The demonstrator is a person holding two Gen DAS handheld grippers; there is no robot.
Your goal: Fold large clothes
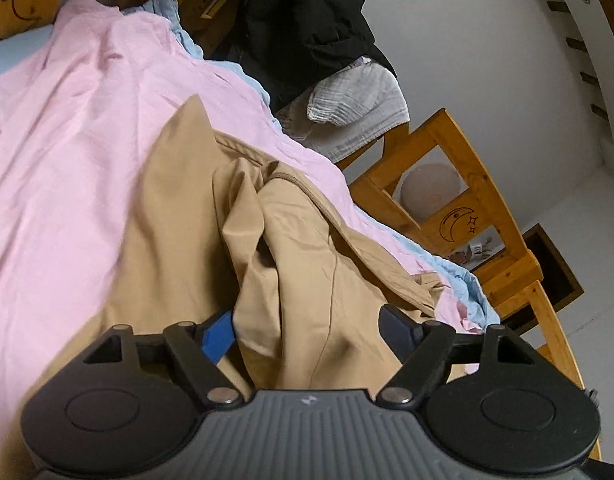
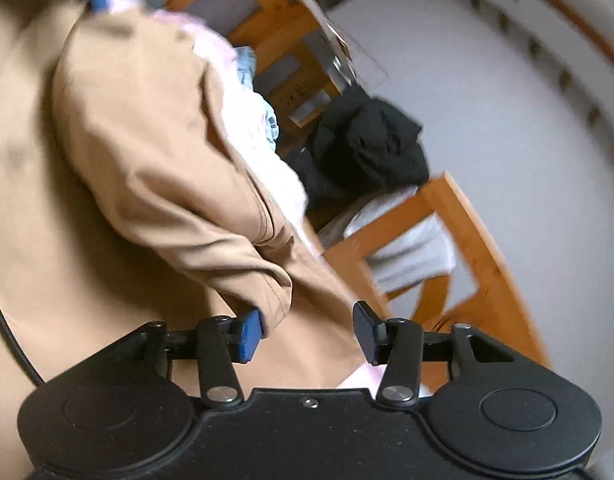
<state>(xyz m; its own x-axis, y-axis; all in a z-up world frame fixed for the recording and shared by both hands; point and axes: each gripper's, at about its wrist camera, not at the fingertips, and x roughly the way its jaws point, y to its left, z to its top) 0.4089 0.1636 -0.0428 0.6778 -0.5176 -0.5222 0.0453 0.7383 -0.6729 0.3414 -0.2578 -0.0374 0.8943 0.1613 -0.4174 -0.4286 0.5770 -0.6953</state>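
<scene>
Both grippers stand with their jaws apart over a tan coat [image 1: 179, 216] that lies rumpled on a bed. From the left wrist view, the left gripper [image 1: 307, 328] is spread wide, and a raised fold of the coat sits between its fingers without either pad pressing on it. From the right wrist view, which is blurred, the right gripper [image 2: 309, 330] is partly spread; a hem of the coat hangs just beside its blue pad, and whether they touch I cannot tell. The coat is smooth, plain tan cloth with stitched seams, bunched into deep creases. It rests on a pink sheet [image 1: 67, 140] near the wooden bed frame [image 1: 467, 184], where a black garment [image 1: 307, 28] is draped.
</scene>
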